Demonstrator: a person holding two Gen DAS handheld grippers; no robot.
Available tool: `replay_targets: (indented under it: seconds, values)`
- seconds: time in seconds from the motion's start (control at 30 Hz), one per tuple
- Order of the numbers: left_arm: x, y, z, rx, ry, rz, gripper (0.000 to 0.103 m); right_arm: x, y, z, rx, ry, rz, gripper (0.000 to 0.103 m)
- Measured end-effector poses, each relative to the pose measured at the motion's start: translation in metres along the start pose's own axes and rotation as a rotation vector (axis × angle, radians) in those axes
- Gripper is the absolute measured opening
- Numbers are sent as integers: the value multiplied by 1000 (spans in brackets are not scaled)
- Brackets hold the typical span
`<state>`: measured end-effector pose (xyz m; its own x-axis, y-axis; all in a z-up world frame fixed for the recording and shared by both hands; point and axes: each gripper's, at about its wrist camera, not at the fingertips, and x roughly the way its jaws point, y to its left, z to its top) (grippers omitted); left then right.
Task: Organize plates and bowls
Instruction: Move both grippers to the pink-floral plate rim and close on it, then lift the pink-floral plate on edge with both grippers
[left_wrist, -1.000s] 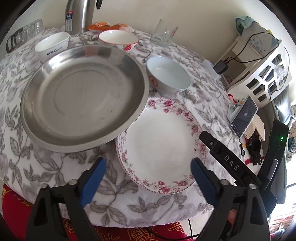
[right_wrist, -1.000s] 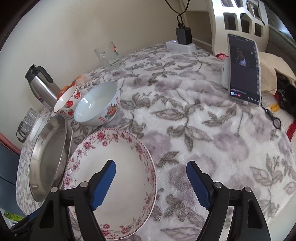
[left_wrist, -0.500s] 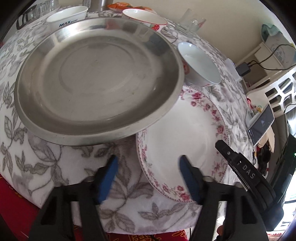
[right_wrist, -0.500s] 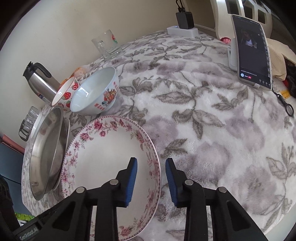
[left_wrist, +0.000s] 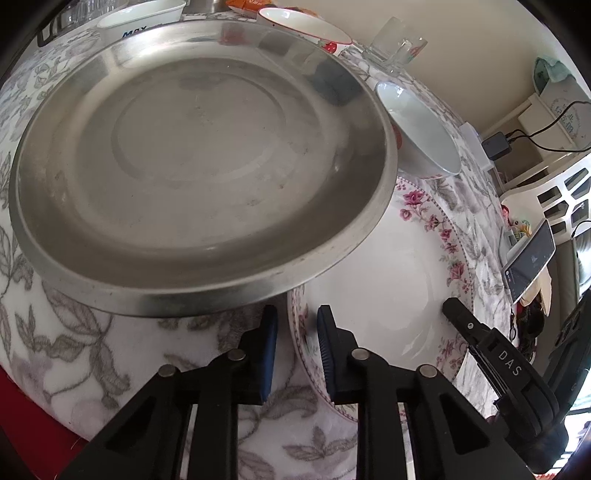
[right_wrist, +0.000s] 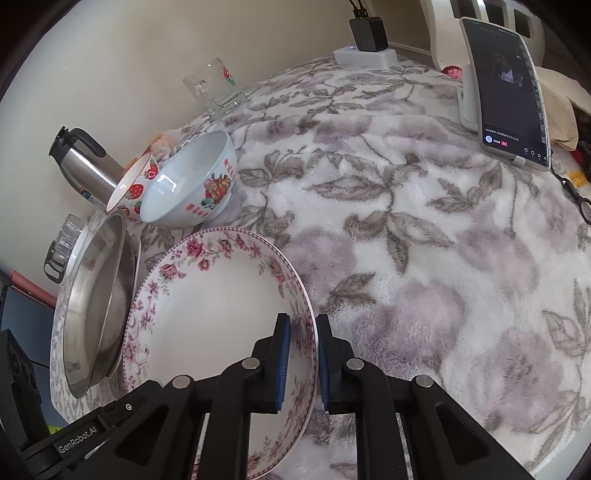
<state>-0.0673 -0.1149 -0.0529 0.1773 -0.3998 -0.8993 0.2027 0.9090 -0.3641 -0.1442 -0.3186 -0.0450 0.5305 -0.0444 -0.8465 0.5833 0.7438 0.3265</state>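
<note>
While both grippers are closing on its rim | floral plate (right_wrist: 221, 314) sitting on tablecloth (right_wrist: 406, 258), tucked under steel pan (left_wrist: 199, 155) | left gripper (left_wrist: 293, 332) and right gripper (right_wrist: 300, 343) pinching opposite edges | stiff, slick, breakable; rim grip best.

There are three bowls: a blue-white bowl (right_wrist: 188, 182), a strawberry bowl (right_wrist: 135, 186) and a white bowl (left_wrist: 142, 16). Two plates: a metal plate (left_wrist: 195, 155) and a flower plate (right_wrist: 218, 314). One glass mug (right_wrist: 212, 86).

I see a plain cream-coloured wall (right_wrist: 122, 55) behind the round table, which wears a fluffy white cloth with grey leaf pattern (right_wrist: 424, 240). At the far side stands a white lattice shelf unit (left_wrist: 565, 192), and soft daylight fills the room.
</note>
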Motion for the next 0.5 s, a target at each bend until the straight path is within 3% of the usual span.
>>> replay_targets:
  seconds: [0.5]
  values:
    - [5, -14, 7, 80, -16, 13, 21, 0, -1, -1, -7, -7, 16, 15]
